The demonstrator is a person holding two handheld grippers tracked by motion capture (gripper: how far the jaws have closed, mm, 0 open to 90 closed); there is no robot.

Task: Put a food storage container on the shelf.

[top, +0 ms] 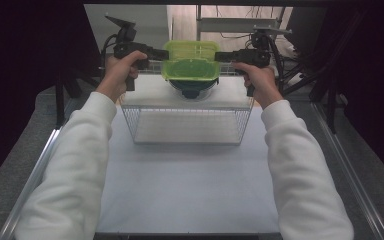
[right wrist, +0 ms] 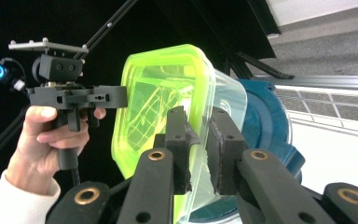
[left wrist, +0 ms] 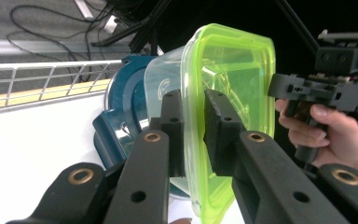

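The green-lidded container (top: 190, 62) hangs between both grippers above the wire basket (top: 187, 125); left gripper (left wrist: 193, 133) and right gripper (right wrist: 200, 149) jaws clamp opposite rims; a blue bowl (left wrist: 121, 107) seemingly sits beneath it.

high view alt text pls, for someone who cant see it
Two grippers, left and right, each clamp one side of a clear container with a green lid, holding it above the far end of a wire basket on a white table. A dark blue object hangs below the container. White-sleeved arms enter from the bottom.
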